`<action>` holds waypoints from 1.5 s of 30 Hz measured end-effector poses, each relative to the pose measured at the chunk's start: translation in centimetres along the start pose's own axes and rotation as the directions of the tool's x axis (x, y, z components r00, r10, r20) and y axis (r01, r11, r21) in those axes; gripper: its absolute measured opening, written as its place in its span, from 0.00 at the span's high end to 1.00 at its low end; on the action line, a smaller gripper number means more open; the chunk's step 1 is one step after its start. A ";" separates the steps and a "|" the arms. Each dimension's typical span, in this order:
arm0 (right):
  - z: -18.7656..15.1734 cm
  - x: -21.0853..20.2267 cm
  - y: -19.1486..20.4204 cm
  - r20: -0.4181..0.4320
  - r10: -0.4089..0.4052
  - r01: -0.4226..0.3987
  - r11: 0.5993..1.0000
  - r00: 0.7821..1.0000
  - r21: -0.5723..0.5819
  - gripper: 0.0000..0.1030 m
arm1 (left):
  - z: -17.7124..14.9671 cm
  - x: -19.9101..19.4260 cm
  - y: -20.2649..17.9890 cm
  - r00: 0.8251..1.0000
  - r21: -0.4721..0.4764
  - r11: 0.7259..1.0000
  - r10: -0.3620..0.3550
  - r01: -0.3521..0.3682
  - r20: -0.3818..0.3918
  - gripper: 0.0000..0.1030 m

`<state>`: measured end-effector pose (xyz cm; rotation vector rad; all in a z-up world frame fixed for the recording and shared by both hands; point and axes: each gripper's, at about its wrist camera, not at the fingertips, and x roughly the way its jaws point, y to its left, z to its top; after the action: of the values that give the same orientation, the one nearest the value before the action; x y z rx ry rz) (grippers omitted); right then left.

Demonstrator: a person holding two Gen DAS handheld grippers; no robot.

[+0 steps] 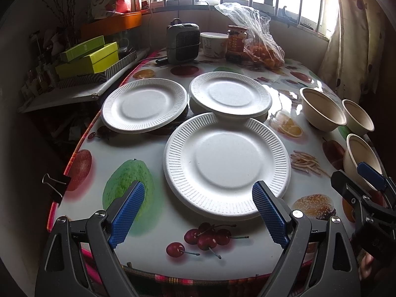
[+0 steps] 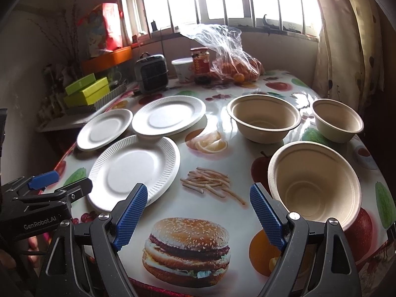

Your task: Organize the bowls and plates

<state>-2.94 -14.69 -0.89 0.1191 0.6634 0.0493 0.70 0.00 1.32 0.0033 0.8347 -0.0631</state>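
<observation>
Three white paper plates lie on the fruit-print table: a near one (image 1: 226,165), a far left one (image 1: 144,105) and a far right one (image 1: 230,94) that overlaps the near plate's rim. Three beige bowls stand to the right: a near one (image 2: 314,185), a far middle one (image 2: 263,117) and a far right one (image 2: 337,120). My left gripper (image 1: 198,212) is open and empty, just before the near plate's front edge. My right gripper (image 2: 198,215) is open and empty, with the near bowl by its right finger.
At the table's far end stand a small grey heater (image 1: 183,43), a white tub (image 1: 214,44), a jar (image 1: 236,43) and a plastic bag of oranges (image 1: 262,49). Green boxes (image 1: 89,59) sit on a shelf at the left. A curtain (image 2: 351,49) hangs at the right.
</observation>
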 end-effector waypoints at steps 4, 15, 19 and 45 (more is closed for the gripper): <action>0.1 0.1 0.0 0.000 -0.002 0.002 1.000 1.000 0.002 0.17 | 0.3 0.0 -0.1 1.000 0.002 1.000 -0.001 0.001 0.016 0.13; 0.4 0.4 0.1 -0.003 -0.010 0.010 1.000 1.000 -0.001 0.17 | 0.6 0.6 0.1 1.000 0.004 1.000 -0.018 0.018 -0.021 0.13; 0.5 0.4 0.1 0.002 -0.011 0.011 1.000 1.000 -0.009 0.17 | 0.6 0.7 0.4 0.999 -0.013 0.999 -0.036 0.036 -0.027 0.13; 14.5 3.8 8.2 -0.008 0.213 -0.209 0.952 0.977 -0.224 0.17 | 7.3 2.1 13.0 1.000 -0.215 0.976 0.013 -0.017 -0.017 0.13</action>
<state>8.98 -7.65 9.12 -0.0271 0.6231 0.3279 8.29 12.67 4.41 -0.1944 0.8531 0.0421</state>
